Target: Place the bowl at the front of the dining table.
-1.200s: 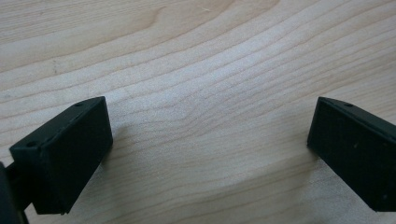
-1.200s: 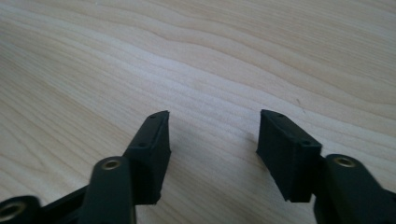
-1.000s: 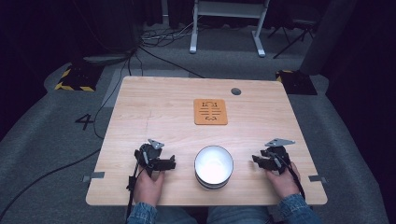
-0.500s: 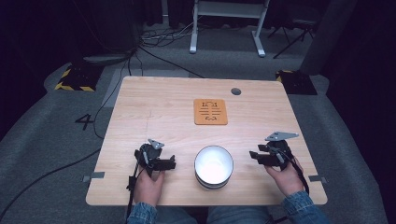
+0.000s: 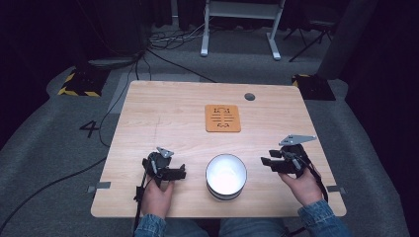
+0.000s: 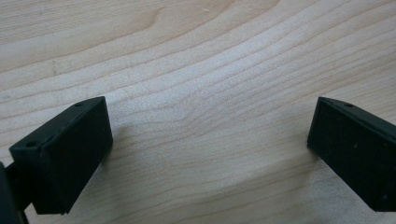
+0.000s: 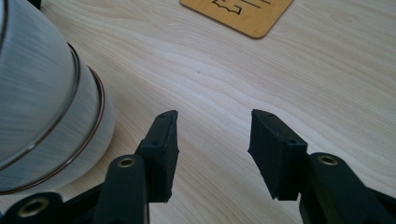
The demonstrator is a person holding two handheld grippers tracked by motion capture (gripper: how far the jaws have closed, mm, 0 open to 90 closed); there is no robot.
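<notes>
Right tongs have lifted off the tabletop since a second ago, spread and empty, jaws just narrowing slightly, beside the white bowl. Left tongs stay put, spread, empty; the bowl grab is likely next.

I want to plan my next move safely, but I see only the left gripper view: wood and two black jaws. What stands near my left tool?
Observer: A white bowl stands on the table, just to the right of your left tool.
Operator: Does the right tool hold it?
Observer: No. The right tool is open and empty, apart from the bowl, on its other side.
Operator: Is there anything farther away?
Observer: An orange mat lies flat beyond the bowl, nearer the far edge.
</notes>
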